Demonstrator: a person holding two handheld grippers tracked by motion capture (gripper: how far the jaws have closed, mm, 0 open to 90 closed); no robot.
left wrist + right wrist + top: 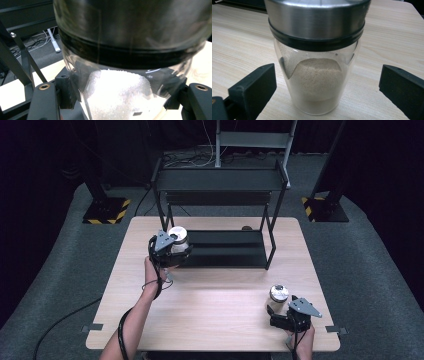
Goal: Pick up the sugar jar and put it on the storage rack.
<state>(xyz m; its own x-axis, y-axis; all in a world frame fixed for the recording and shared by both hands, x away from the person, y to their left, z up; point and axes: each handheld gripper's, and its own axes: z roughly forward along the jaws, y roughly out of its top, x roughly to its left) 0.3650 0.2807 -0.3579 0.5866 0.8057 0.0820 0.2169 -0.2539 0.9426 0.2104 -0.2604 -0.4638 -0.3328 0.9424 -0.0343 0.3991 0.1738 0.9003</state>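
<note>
Left tool (pixel 175 251) is clamped on a glass jar of white grains (pixel 178 240), its two black pads pressing the glass on either side, as the left gripper view shows close up: the jar of white grains (pixel 120 95) sits between the jaws, with white grains heaped in its lower part and a metal lid (pixel 130 22) with a dark band beneath it above. In the high view this jar is held at the left end of the black rack (pixel 225 249) that stands on the far half of the counter (pixel 215 305), just by the rack's lower shelf and its front left post; whether the jar's base rests on anything I cannot tell. The person's left forearm comes up from the bottom edge to that tool, with a cable trailing along it. Moving right, the middle of the wooden counter lies bare in front of the rack, and the rack's upper shelf stands over the back edge. Near the front right corner of the counter stands a second jar, the jar of tan powder (pixel 278 299), upright on the wood with a shiny metal lid. Right tool (pixel 278 316) sits just behind it with its jaws apart: in the right gripper view the jar of tan powder (pixel 317 82) stands between the two black pads, with a clear gap of counter on each side, so neither pad touches the glass. The powder fills roughly the lower half of that jar.
</note>
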